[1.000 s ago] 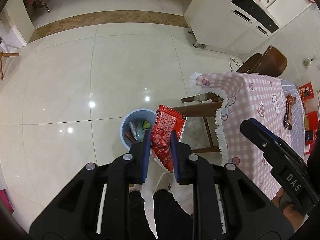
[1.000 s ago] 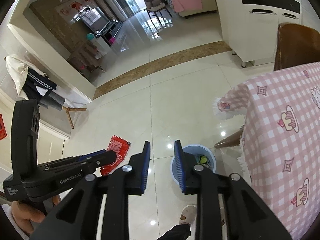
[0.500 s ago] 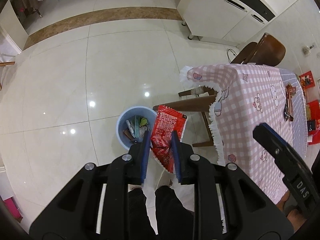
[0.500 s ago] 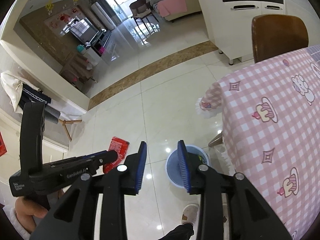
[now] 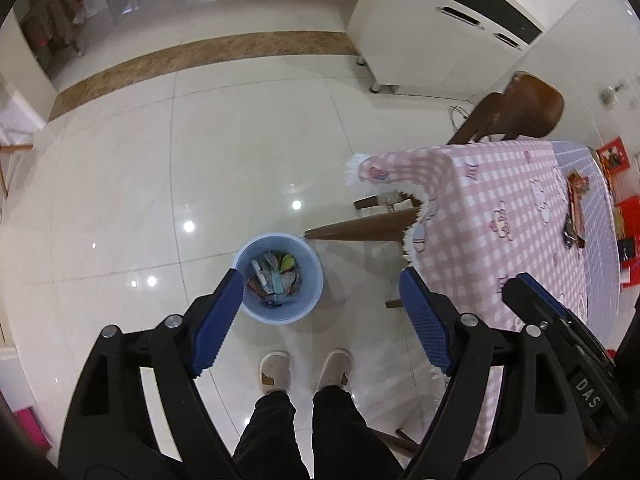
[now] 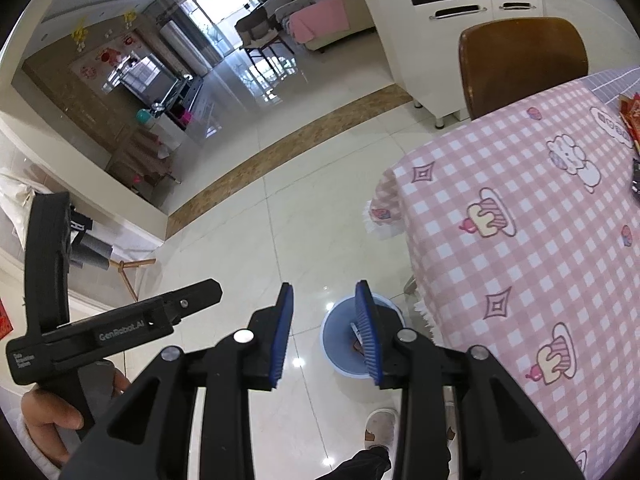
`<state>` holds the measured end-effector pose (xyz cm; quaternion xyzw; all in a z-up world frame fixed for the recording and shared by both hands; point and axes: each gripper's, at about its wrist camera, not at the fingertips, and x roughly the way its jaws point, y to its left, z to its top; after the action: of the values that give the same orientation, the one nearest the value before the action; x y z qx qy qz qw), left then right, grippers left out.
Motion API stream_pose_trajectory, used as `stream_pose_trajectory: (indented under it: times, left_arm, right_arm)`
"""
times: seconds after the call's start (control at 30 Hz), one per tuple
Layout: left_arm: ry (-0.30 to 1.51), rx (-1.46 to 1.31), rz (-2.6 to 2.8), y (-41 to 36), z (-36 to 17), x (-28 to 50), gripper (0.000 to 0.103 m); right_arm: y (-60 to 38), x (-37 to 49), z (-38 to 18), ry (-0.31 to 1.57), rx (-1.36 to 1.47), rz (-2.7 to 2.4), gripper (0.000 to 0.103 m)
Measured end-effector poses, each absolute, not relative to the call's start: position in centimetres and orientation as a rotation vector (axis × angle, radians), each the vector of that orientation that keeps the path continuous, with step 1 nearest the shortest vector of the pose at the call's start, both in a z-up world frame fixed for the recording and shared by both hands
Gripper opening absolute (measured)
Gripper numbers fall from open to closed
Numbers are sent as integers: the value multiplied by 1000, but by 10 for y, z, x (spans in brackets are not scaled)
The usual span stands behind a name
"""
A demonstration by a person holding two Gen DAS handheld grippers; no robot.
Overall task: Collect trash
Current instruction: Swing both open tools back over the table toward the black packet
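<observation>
The left tongs [image 5: 322, 312] gape wide and empty above the blue bin [image 5: 279, 278] at frame centre, the right tongs [image 6: 324, 334] apart and empty too, so reaching for the blurry wrappers [image 5: 576, 208] at the surface [image 5: 500, 208] edge risks snagging the cloth.

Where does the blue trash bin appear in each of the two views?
Left wrist: the blue trash bin is at centre, on the floor between the open fingers.
Right wrist: low centre, partly behind the right gripper's right finger.
Shared landmark: the pink checked tablecloth, right of the bin.
</observation>
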<state>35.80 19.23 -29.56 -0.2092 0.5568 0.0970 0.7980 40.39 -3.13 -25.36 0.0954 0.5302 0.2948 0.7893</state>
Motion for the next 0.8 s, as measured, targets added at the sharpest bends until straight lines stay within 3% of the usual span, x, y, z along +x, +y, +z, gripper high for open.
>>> stream_pose_trajectory:
  times: [0.3, 0.8]
  left_arm:
    - [1169, -332, 54, 126, -270, 400, 79]
    - [1223, -121, -282, -99, -284, 512, 79]
  right_arm:
    - [-101, 415, -246, 1105, 310, 484, 32]
    - [-319, 473, -278, 1073, 461, 104, 38]
